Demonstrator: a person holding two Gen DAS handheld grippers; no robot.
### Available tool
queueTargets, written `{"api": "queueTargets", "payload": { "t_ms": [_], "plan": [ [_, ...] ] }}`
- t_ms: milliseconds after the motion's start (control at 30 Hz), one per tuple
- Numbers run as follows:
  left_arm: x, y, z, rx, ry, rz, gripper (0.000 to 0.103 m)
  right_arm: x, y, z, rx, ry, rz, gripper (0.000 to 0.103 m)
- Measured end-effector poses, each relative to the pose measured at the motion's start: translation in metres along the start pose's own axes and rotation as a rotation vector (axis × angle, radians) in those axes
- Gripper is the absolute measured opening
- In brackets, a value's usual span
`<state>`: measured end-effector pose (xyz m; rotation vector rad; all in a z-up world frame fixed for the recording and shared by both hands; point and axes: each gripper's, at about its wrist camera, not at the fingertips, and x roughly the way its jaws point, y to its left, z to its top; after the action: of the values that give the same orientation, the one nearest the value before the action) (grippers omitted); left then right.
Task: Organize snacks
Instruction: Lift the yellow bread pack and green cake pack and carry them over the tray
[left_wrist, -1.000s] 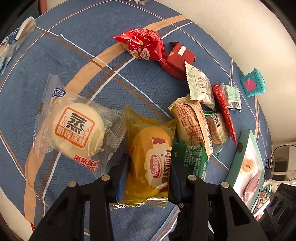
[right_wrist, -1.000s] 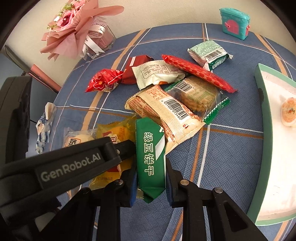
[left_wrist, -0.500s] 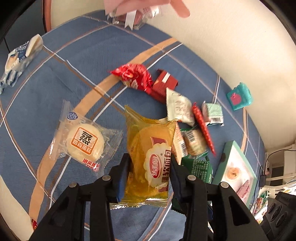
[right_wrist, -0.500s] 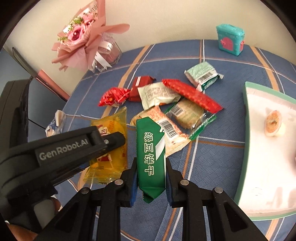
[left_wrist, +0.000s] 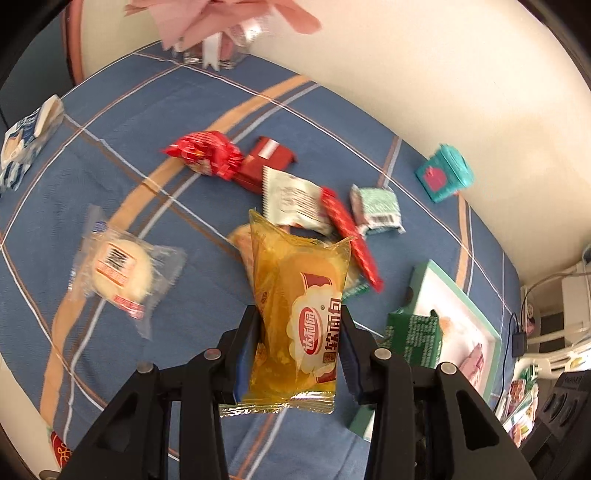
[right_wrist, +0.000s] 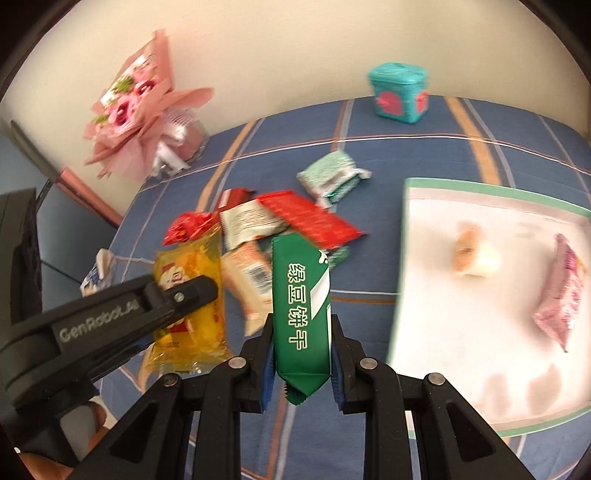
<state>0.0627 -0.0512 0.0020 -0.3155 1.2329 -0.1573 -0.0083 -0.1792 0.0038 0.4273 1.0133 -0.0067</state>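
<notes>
Blue plaid tablecloth (left_wrist: 155, 122) is lying under scattered snacks. Left gripper (left_wrist: 299, 354) is pinching a yellow bread packet (left_wrist: 299, 314) upright between narrowed jaws. Right gripper (right_wrist: 301, 354) is squeezing a green biscuit packet (right_wrist: 301, 306) reading "绿豆饼干", hanging beside a white tray (right_wrist: 480, 354). "GenRobot.AI" is showing on the left gripper.

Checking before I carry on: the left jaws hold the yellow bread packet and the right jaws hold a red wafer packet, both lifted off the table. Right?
Not quite. The right gripper holds a green biscuit packet, not a red one, as the right wrist view shows. The left gripper does hold the yellow bread packet, and both are off the table.
</notes>
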Motion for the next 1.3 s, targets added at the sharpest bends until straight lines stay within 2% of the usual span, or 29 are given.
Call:
{"api": "queueTargets", "payload": {
  "t_ms": [300, 567, 867, 967, 1100, 1300],
  "plan": [
    [0.01, -0.049, -0.023, 0.098, 0.032, -0.024, 0.042, -0.026, -0.077, 0.006, 0.117, -0.036, -0.098, 0.026],
    [0.02, -0.099, -0.05, 0.205, 0.062, -0.05, 0.042, -0.052, -0.145, 0.007, 0.242, -0.07, -0.15, 0.026],
    [0.033, -0.146, -0.077, 0.333, 0.085, -0.064, 0.042, -0.075, -0.197, 0.0, 0.354, -0.109, -0.213, 0.026],
    [0.038, -0.155, -0.084, 0.368, 0.089, -0.057, 0.042, -0.079, -0.21, -0.003, 0.38, -0.115, -0.259, 0.026],
    [0.046, -0.159, -0.091, 0.392, 0.104, -0.046, 0.042, -0.076, -0.226, -0.008, 0.424, -0.095, -0.272, 0.026],
    [0.065, -0.161, -0.099, 0.42, 0.139, -0.028, 0.042, -0.057, -0.237, -0.017, 0.446, -0.016, -0.303, 0.026]
  ]
}}
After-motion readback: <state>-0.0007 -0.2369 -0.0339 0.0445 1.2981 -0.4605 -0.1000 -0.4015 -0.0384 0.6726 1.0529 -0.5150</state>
